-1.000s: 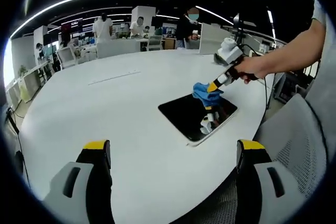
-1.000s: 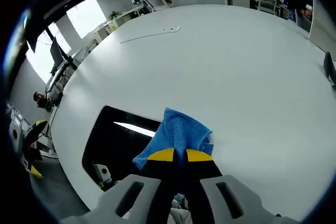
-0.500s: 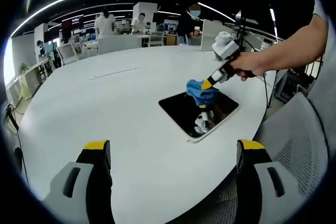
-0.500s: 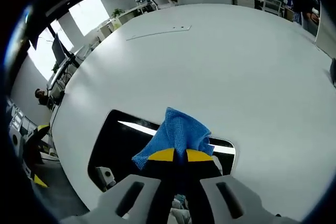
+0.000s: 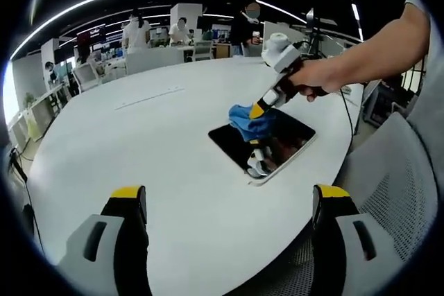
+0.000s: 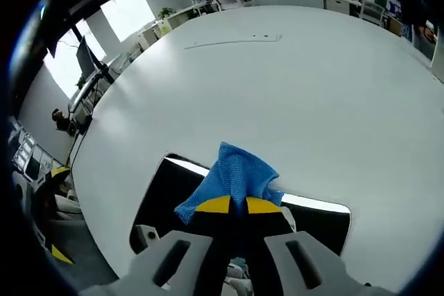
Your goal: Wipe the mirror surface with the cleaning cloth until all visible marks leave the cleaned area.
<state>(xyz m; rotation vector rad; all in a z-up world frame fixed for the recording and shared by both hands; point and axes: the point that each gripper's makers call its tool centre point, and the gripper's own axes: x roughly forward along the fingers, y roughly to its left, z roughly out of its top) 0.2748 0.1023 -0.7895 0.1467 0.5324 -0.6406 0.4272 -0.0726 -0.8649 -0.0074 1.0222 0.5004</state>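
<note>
A dark rectangular mirror [image 5: 263, 145] lies flat on the big white table [image 5: 139, 143], near its right front edge. My right gripper [image 5: 257, 110], held by a bare arm coming in from the right, is shut on a blue cleaning cloth [image 5: 244, 120] and presses it onto the mirror's far-left part. In the right gripper view the blue cloth [image 6: 232, 178] bunches just past the shut right gripper [image 6: 231, 204], over the mirror [image 6: 166, 188]. My left gripper [image 5: 229, 202] stands open over the table's near edge, well short of the mirror, with nothing between its fingers.
A grey mesh chair [image 5: 388, 192] stands at the right, close to the table edge. Several people and desks fill the office behind the table [image 5: 173, 39]. A thin line runs across the far tabletop [image 5: 149, 97].
The right gripper has slid the cloth leftward across the mirror, from its far right corner toward its far left part. The left gripper stays open and still.
</note>
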